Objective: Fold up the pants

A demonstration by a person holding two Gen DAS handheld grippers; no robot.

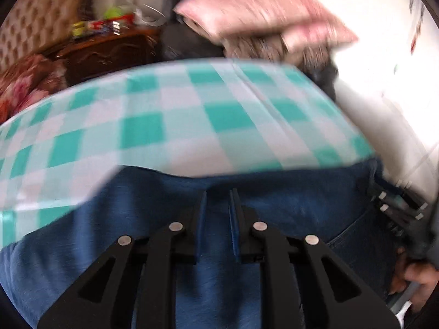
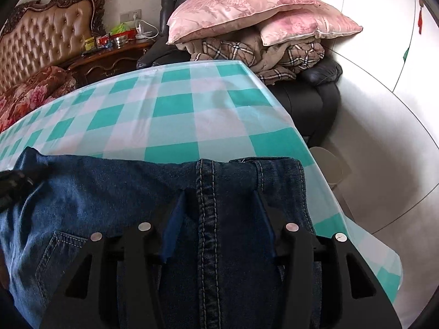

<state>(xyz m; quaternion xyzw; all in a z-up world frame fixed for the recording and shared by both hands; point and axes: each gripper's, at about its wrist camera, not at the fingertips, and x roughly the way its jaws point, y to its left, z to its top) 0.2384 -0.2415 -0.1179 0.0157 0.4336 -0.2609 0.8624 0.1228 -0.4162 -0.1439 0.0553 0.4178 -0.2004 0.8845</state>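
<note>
The right gripper (image 2: 219, 194) straddles the jeans' (image 2: 109, 192) seam, jaws spread, not pinching. The left gripper (image 1: 218, 194) is nearly clenched on denim, though actual grasp is unclear. The jeans lie along the table's (image 2: 178, 104) near edge by its right corner, seemingly partly folded; more folds remain. Pillows (image 2: 247, 8) sit beyond.

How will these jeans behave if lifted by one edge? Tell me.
Probably floppy: the jeans drape in soft folds. Likely heavyish, given thick denim and stitched seams. May slide on the smooth-looking checked tablecloth.
</note>
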